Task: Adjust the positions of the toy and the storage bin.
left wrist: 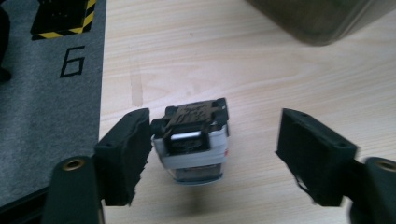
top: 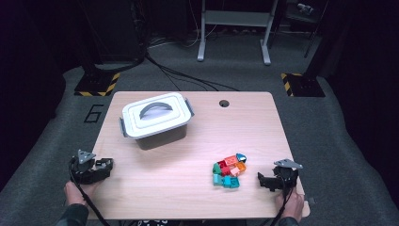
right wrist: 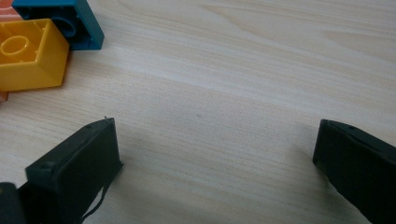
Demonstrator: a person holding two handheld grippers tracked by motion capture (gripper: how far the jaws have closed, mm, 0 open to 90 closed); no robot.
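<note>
We rest both grippers on the pale wood-grain worktop [top: 188, 160].
Left gripper [left wrist: 212, 140] fingers apart around a boxy black-and-white clip [left wrist: 196, 140]; right gripper [right wrist: 215, 154] fingers apart near glossy plastic bricks [top: 229, 172].

The pale wood-grain worktop [top: 188, 155] carried a grey lidded plastic box [top: 156, 120] and red, orange, teal and yellow toy bricks [top: 229, 171]; the tongs were black.

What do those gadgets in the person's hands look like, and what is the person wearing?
Each is a black hand-held gripper, the left and the right, topped by a grey three-cornered plate and trailing a black cable toward the person. Up close, each has two blocky black jaws with matte pads and brass-coloured fittings at the base. A dark sleeve covers the left forearm.
</note>
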